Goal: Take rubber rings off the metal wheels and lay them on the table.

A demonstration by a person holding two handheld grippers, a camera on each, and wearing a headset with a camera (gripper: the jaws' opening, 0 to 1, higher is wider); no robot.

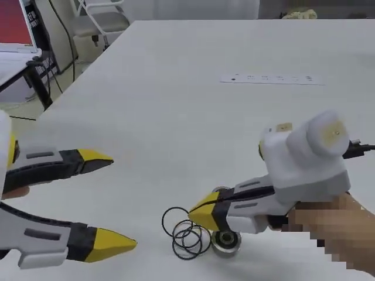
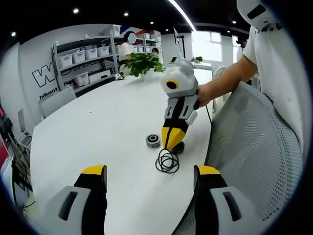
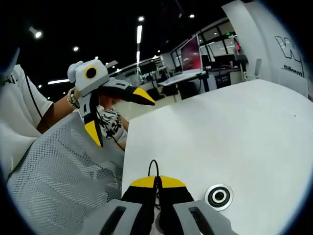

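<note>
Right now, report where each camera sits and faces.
Head view: on the headset, looking down at the white table; the open left tool, right tool and a hand show.
Left gripper view: on the left tool, facing the right tool over black rubber rings and a silver metal wheel; the person's right arm shows.
Right gripper view: on the right tool, shut on a black ring, facing the left tool and the person's left arm.
Shared: both gripper views show the wheel.
</note>
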